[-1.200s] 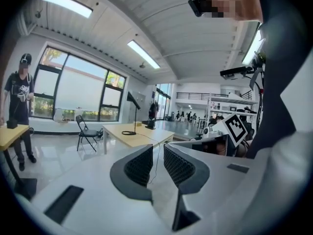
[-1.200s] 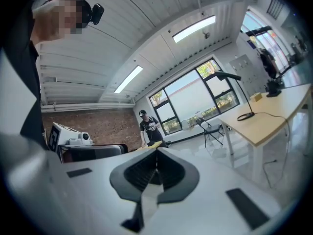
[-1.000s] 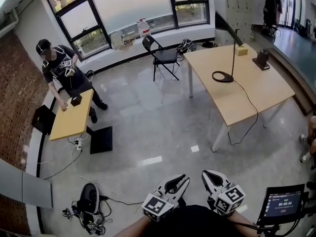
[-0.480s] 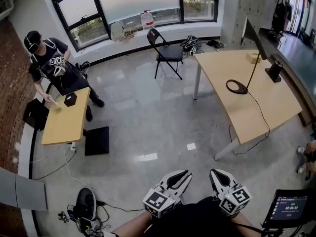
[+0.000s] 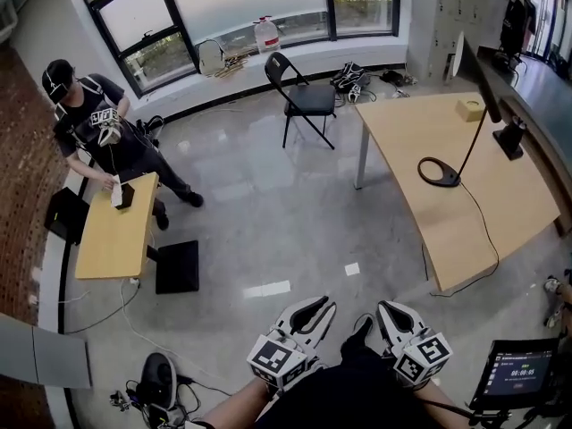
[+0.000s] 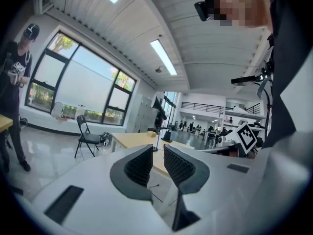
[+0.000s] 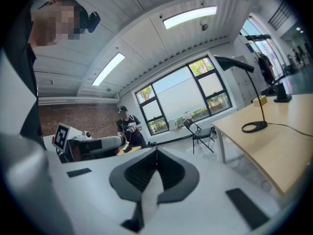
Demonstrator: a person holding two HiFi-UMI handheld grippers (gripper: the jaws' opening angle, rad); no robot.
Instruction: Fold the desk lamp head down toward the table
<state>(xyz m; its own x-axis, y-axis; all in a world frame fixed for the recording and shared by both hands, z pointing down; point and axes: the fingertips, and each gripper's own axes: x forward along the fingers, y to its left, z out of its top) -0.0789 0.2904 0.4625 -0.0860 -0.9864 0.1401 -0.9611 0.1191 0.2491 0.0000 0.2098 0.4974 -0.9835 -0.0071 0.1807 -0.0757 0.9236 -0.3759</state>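
Desk lamp [image 5: 474, 65] stands on the large wooden table [image 5: 465, 217], its ring base on the tabletop toward the table's far half and its cord running off the table's near edge. Its thin stem leans up to a dark head that is raised high over the table, not folded down. On the same tabletop, beyond the lamp, we note a small yellow block [image 5: 469, 110] and a black stand [image 5: 511, 139] at the table's far side. Both grippers are well apart from the table, low on its near side over open floor, pointing roughly toward it. Left gripper [image 5: 315, 309]: jaws parted by a narrow gap, nothing between them, the table showing through the gap in the left gripper view [image 6: 157, 153]. Right gripper [image 5: 386, 316]: jaws pressed together, gripping nothing, as seen in the right gripper view [image 7: 156, 153]. A folding chair [image 5: 307, 99] sits off the table's far left corner. A person [image 5: 94, 128] stands well away from the table, across the room.
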